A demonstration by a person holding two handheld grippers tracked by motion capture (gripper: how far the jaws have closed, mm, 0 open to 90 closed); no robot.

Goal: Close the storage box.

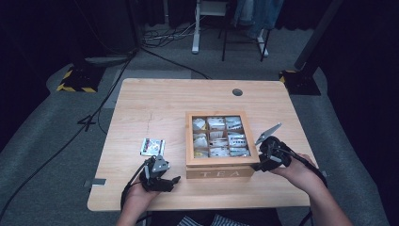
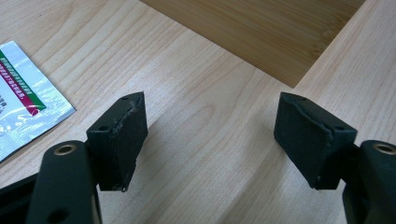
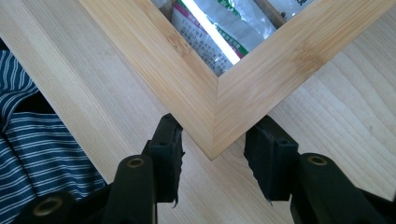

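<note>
Your right gripper [image 3: 212,156] stands at the near right corner of the wooden tea box [image 3: 212,112], with that corner sitting between its two pads. The left pad [image 3: 170,154] seems to touch the front wall of the box, and the right pad [image 3: 271,158] lies just beside the side wall; I cannot tell whether they really press, so I judge the jaws as half apart and only framing the corner, not clamped. The step in hand looks like steadying or moving the box (its compartments already hold many tea sachets). In the high view the box [image 1: 220,173] lies between your two hands.

Your left gripper [image 2: 210,135] hovers low over the bare table [image 2: 210,196], jaws well apart and holding nothing. The loose tea sachet [image 2: 23,98] lies beyond its left finger, near but not touching, and the side of the box rises ahead of the fingers.

The next move probably calls for turning the left gripper toward the sachet and closing on its edge, while the right one keeps the box from sliding.
</note>
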